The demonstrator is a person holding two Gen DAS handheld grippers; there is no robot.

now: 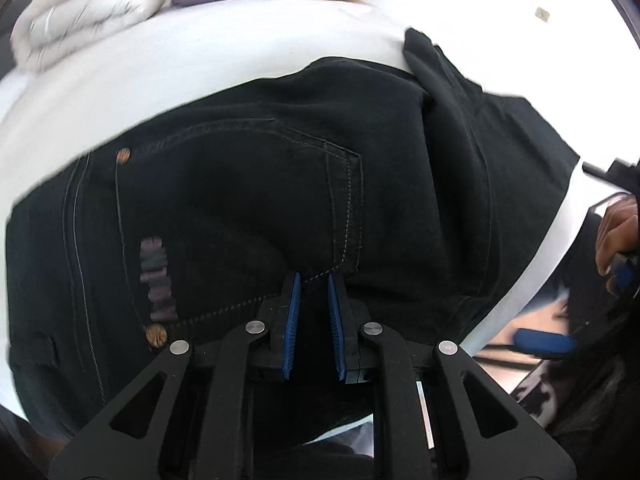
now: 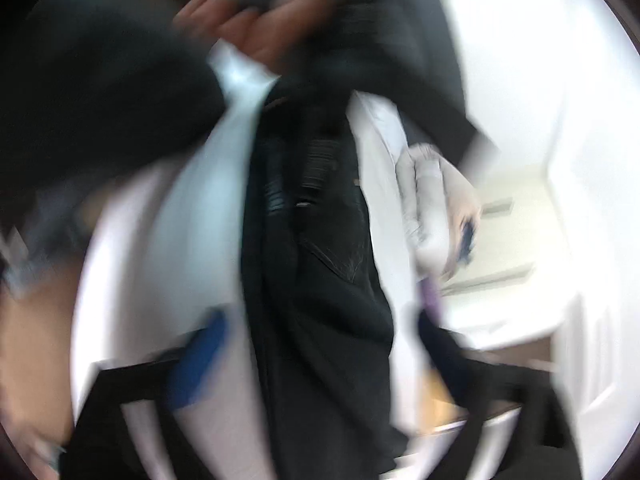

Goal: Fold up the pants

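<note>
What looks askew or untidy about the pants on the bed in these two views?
The black pants lie rumpled on the white bed: one leg bunches over the seat in a ridge instead of lying flat. The left gripper has its fingers narrowly apart over the pocket seam. The right wrist view is too blurred to judge.

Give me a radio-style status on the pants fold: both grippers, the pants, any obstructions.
Left gripper nearly shut, pinching black pants by the back pocket. Right gripper blurred, jaws apart, straddling the pants. Pants spread on white bed. Pillows well off.
</note>
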